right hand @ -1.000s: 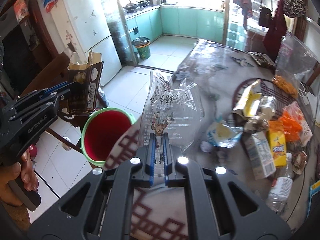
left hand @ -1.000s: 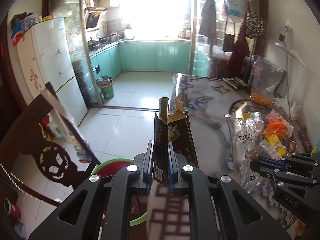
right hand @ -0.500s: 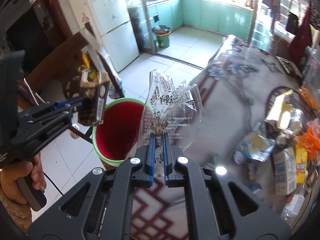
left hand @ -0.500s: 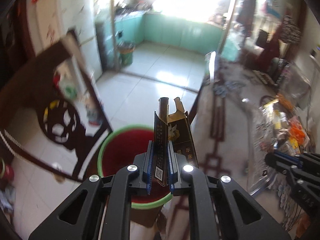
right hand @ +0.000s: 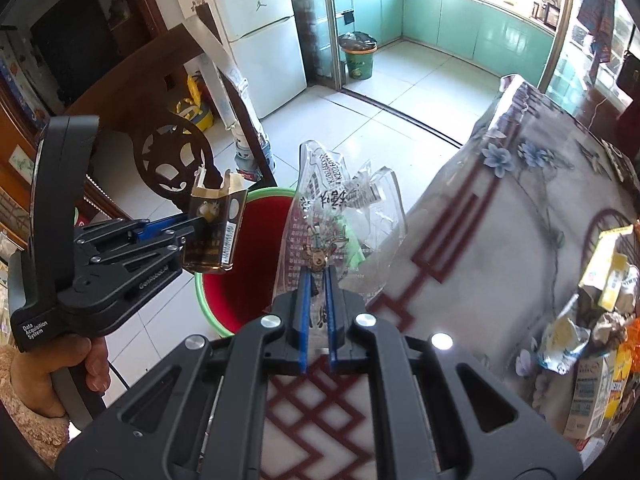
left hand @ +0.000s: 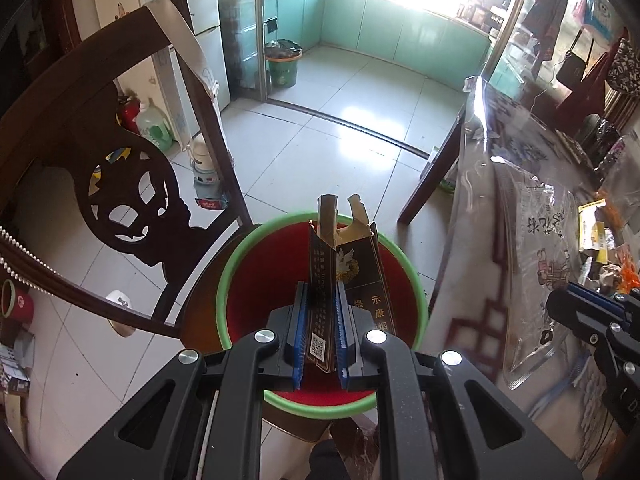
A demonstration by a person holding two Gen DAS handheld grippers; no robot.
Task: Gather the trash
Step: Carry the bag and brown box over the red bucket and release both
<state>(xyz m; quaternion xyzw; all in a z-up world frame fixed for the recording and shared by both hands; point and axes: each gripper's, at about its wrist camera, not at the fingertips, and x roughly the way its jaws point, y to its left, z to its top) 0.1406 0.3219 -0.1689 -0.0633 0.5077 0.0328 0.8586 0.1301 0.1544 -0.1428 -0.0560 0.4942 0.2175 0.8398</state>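
My left gripper [left hand: 320, 292] is shut on a torn dark-brown cigarette carton [left hand: 344, 268] and holds it upright over a red bin with a green rim [left hand: 236, 268]. In the right wrist view the same carton [right hand: 214, 228] hangs over the bin [right hand: 240, 292] at the table's left edge. My right gripper [right hand: 317, 276] is shut on a clear printed plastic bag [right hand: 340, 224], held above the table edge beside the bin. The bag also shows in the left wrist view [left hand: 536, 264].
A carved dark wooden chair [left hand: 120, 184] stands left of the bin. The table [right hand: 500, 240] has a glossy patterned cover, with several cartons and wrappers [right hand: 592, 320] piled at its right. A second green bin [left hand: 282, 65] stands by the kitchen doorway.
Both grippers have moved left toward the bin. The carton, first over the table, now hangs above the bin's opening. The bag has come to the table's left edge.
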